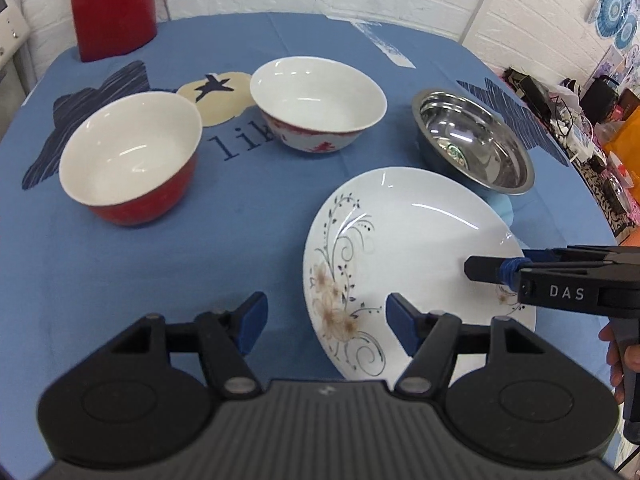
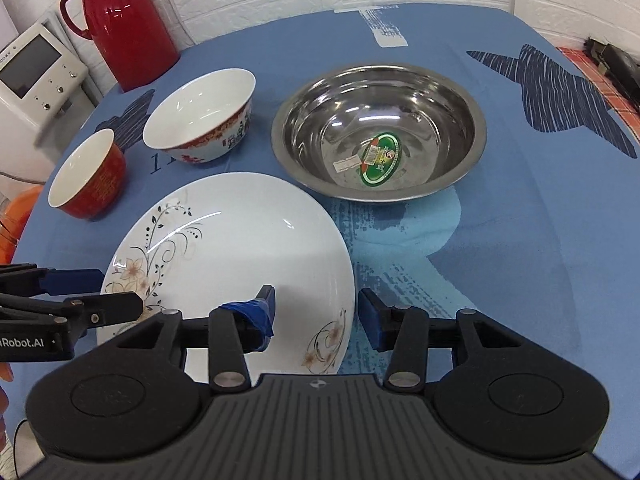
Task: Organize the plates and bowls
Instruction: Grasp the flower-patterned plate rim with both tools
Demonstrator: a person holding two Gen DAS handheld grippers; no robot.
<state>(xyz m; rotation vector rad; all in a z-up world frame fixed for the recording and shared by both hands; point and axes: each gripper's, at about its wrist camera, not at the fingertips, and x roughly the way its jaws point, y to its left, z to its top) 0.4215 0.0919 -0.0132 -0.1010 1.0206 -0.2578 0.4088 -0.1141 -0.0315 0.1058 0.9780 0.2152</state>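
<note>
Grippers are seen nearest, both poised at the near part of the table. The left gripper (image 1: 326, 326) is held with its jaws spread wide and nothing between them; its right pad hangs over the near left rim of the floral plate (image 1: 404, 248), though contact cannot be judged. The right gripper (image 2: 316, 318) is likewise spread wide and empty, its left finger over the plate's near right area and its right finger outside the rim, so the rim is straddled but not yet pinched.

The plate is found flat on the blue tablecloth (image 1: 248, 232), near and slightly right of centre. Being round, it has no real long axis; its flower sprays sit at the near left and near right of the rim.

Farther off, the steel bowl (image 2: 378, 132) is seen just beyond the plate to the right, upright, mouth up, a label stuck inside. The white patterned bowl (image 1: 318, 106) stands at far centre, and the red bowl (image 1: 130, 158) is set to the left, both upright and apart from each other. A red jug (image 1: 112, 4) stands at the far left edge.

Nothing is stacked or nested yet, so the task is judged to be at its start: all four pieces are left to be gathered, with the plate apparently addressed first.
</note>
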